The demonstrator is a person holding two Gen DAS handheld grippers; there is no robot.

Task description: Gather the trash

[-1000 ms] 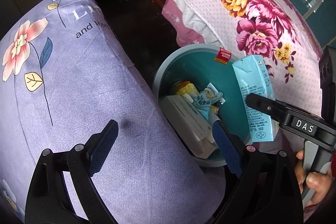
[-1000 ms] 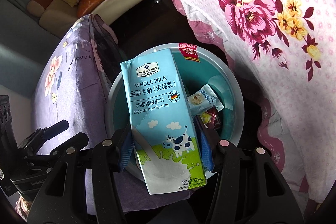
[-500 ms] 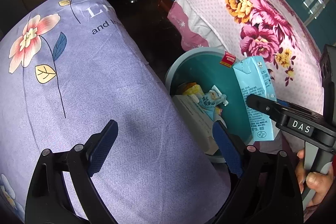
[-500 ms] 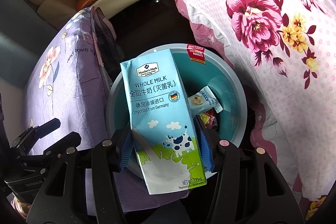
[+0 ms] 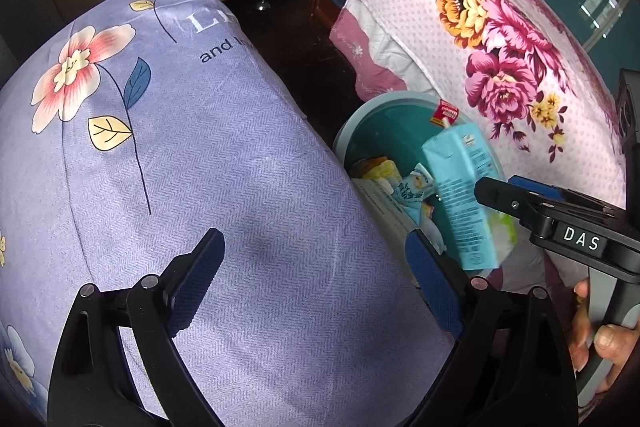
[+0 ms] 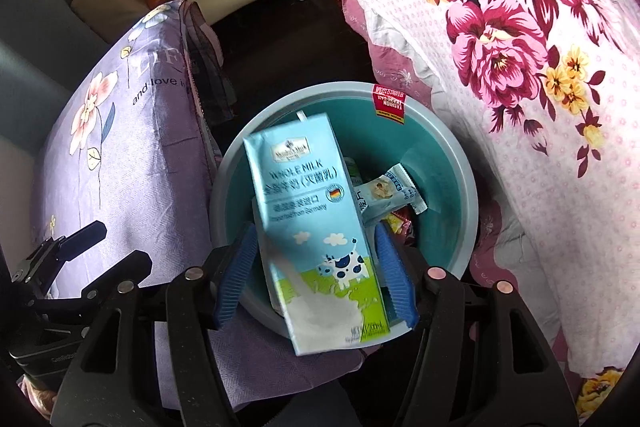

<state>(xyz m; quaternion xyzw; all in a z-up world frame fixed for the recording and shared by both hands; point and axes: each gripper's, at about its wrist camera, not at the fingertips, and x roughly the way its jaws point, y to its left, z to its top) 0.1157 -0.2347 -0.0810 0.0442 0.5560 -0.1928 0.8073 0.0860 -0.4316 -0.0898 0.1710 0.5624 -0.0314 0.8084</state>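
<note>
Since the earlier frames the milk carton (image 6: 316, 239) has come free: we have just been opening the jaws of our right gripper (image 6: 316, 267), and the carton, blurred with motion, sits loose between the blue pads (image 6: 234, 279) with a gap on either side instead of being pinched.

Taking the teal bin (image 6: 448, 163) as our landmark, the biggest things flank it: the lilac flowered bedding (image 5: 200, 163) lies just beside it on one side, the pink rose-print quilt (image 6: 540, 67) on the other. Our left gripper (image 5: 316, 283) hangs over the lilac bedding at the bin's edge, jaws spread wide and holding nothing.

The carton is directly above the bin's mouth, its upper end already inside the rim and its lower end over the near edge. It is a tall pale-blue box of whole milk with a cow and a green band near the base; its faces look flat and undented, and a white straw seems to stick from its top. Below it in the bin lie a white box (image 5: 384, 199), a small snack wrapper (image 6: 394, 191) and other scraps.

We judge this to be the drop itself, with this piece of trash all but delivered. Next we should pull the right gripper back from the bin and look for further litter; none is plain to us here.
</note>
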